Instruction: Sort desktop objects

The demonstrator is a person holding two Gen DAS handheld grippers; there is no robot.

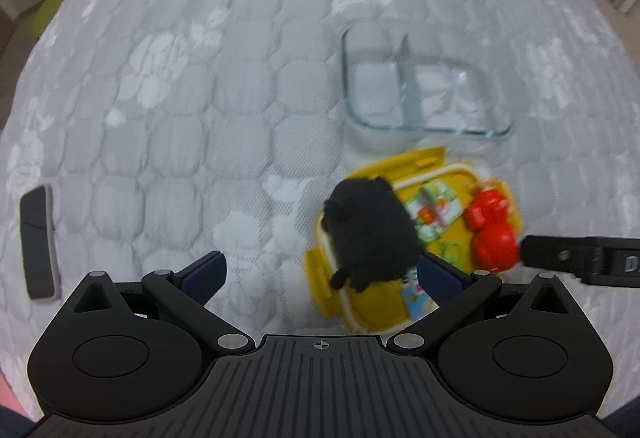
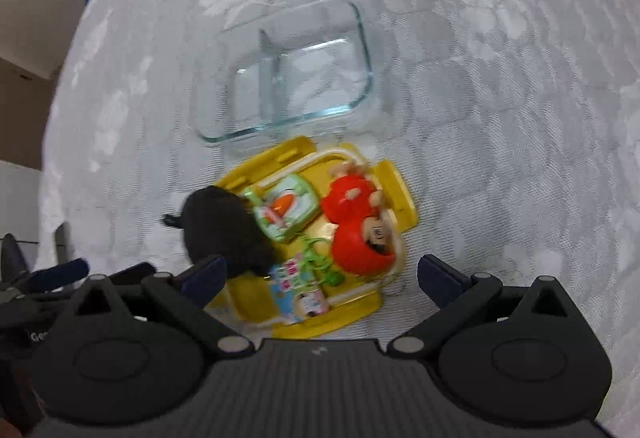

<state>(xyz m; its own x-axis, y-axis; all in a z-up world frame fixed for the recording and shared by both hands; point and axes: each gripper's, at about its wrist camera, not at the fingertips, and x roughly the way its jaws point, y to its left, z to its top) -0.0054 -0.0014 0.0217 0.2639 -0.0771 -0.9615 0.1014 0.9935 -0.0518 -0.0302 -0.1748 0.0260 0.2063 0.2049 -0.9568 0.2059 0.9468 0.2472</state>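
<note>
Your left gripper (image 1: 320, 274) hangs with fingers spread wide, nothing between them; your right gripper (image 2: 320, 274) is spread too, empty. Ahead lies the grey quilted cloth (image 1: 200, 118). At one o'clock in the left view sits the clear glass container (image 1: 424, 94), divided, both halves bare. Just below it at three o'clock, the yellow lid (image 1: 372, 310) carries the black plush (image 1: 370, 234), the red figure (image 1: 490, 234), then small picture cards (image 1: 434, 212). At nine o'clock, a dark flat bar (image 1: 38, 242).
</note>
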